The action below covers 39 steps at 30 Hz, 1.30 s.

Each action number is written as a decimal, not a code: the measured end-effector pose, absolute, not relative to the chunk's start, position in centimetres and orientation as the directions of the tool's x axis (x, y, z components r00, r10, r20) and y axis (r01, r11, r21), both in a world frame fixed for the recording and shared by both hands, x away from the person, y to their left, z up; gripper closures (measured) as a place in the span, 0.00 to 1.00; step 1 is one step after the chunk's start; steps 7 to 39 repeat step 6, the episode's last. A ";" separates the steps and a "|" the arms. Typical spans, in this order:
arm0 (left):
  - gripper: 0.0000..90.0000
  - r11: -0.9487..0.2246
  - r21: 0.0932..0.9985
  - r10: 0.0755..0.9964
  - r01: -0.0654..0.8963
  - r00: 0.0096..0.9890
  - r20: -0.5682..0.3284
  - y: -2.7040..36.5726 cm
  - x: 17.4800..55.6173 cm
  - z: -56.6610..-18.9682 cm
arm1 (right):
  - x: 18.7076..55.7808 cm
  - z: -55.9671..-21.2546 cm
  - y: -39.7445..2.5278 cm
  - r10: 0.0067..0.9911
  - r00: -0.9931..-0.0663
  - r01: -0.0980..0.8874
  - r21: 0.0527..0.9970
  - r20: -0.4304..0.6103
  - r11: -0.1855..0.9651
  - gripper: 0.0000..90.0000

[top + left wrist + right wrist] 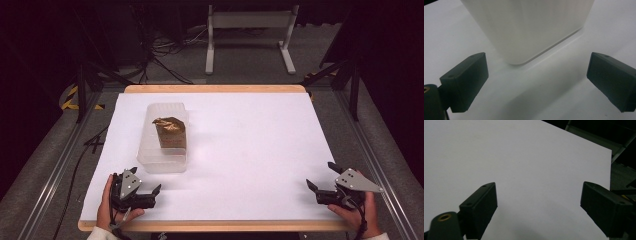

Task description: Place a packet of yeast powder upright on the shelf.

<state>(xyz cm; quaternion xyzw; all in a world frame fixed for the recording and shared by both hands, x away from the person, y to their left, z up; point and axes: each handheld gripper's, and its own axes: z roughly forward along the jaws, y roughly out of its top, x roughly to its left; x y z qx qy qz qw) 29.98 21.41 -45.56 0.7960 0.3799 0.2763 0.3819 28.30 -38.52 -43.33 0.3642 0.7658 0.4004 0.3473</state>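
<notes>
On the table's [260, 150] left half stands a clear tub [165, 155] holding a brown packet [171, 132]. Left gripper [145, 192] waits wide open and empty near it, ready to approach; right gripper [322, 187] rests likewise, well apart.

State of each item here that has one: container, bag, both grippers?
plastic container: open, no lid on, resting flat on the table.
brown bag: upright inside the container, top crumpled.
left gripper: open, holding nothing, near the container.
right gripper: open, holding nothing.
</notes>
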 end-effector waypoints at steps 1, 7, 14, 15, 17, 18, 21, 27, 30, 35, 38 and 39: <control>0.05 -0.422 0.818 0.814 0.391 0.560 0.153 21.4 30.0 -45.6 | 28.2 -43.3 -38.6 0.835 -0.495 0.279 0.866 -0.240 0.415 0.17; 0.05 -0.414 0.821 0.817 0.393 0.559 0.144 21.5 30.0 -45.5 | 28.2 -43.4 -38.4 0.837 -0.490 0.285 0.863 -0.243 0.417 0.13; 0.05 -0.414 0.821 0.817 0.393 0.559 0.144 21.5 30.0 -45.5 | 28.2 -43.4 -38.4 0.837 -0.490 0.285 0.863 -0.243 0.417 0.13; 0.05 -0.414 0.821 0.817 0.393 0.559 0.144 21.5 30.0 -45.5 | 28.2 -43.4 -38.4 0.837 -0.490 0.285 0.863 -0.243 0.417 0.13; 0.05 -0.414 0.821 0.817 0.393 0.559 0.144 21.5 30.0 -45.5 | 28.2 -43.4 -38.4 0.837 -0.490 0.285 0.863 -0.243 0.417 0.13; 0.05 -0.414 0.821 0.817 0.393 0.559 0.144 21.5 30.0 -45.5 | 28.2 -43.4 -38.4 0.837 -0.490 0.285 0.863 -0.243 0.417 0.13; 0.05 -0.414 0.821 0.817 0.393 0.559 0.144 21.5 30.0 -45.5 | 28.2 -43.4 -38.4 0.837 -0.490 0.285 0.863 -0.243 0.417 0.13; 0.05 -0.414 0.821 0.817 0.393 0.559 0.144 21.5 30.0 -45.5 | 28.2 -43.4 -38.4 0.837 -0.490 0.285 0.863 -0.243 0.417 0.13; 0.05 -0.414 0.821 0.817 0.393 0.559 0.144 21.5 30.0 -45.5 | 28.2 -43.4 -38.4 0.837 -0.490 0.285 0.863 -0.243 0.417 0.13; 0.05 -0.414 0.821 0.817 0.393 0.559 0.144 21.5 30.0 -45.5 | 28.2 -43.4 -38.4 0.837 -0.490 0.285 0.863 -0.243 0.417 0.13; 0.05 -0.414 0.821 0.817 0.393 0.559 0.144 21.5 30.0 -45.5 | 28.2 -43.4 -38.4 0.837 -0.490 0.285 0.863 -0.243 0.417 0.13; 0.05 -0.414 0.821 0.817 0.393 0.559 0.144 21.5 30.0 -45.5 | 28.2 -43.4 -38.4 0.837 -0.490 0.285 0.863 -0.243 0.417 0.13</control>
